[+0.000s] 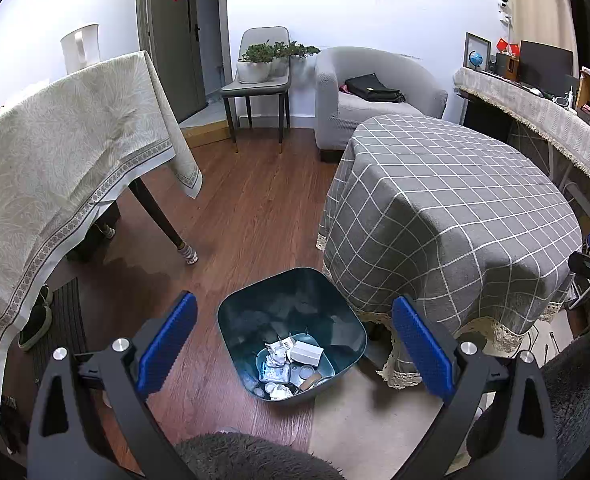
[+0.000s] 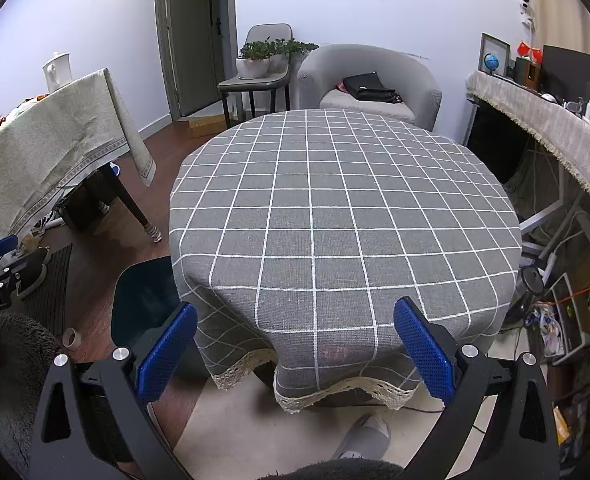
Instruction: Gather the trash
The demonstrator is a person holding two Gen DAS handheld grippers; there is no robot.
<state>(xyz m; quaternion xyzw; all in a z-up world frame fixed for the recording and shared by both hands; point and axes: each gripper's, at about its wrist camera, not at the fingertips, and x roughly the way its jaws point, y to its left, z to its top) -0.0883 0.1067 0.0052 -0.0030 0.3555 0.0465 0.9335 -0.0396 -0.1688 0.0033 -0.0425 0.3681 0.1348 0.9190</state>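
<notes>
A dark teal trash bin (image 1: 235,312) stands on the wood floor beside the round table. In it lie crumpled papers (image 1: 276,358), a white box (image 1: 306,354) and other bits of rubbish. My left gripper (image 1: 293,344) hangs open and empty above the bin. My right gripper (image 2: 295,350) is open and empty over the near edge of the table with the grey checked cloth (image 2: 335,208). The table top is bare. The bin (image 2: 143,292) shows at the table's left in the right wrist view, partly hidden by the cloth.
A second table with a beige cloth (image 1: 55,152) stands at the left with shoes (image 1: 35,326) under it. A grey armchair (image 1: 375,92), a chair with potted plants (image 1: 261,64) and a long cluttered desk (image 1: 543,112) line the back and right. Cables and clutter (image 2: 563,312) lie at right.
</notes>
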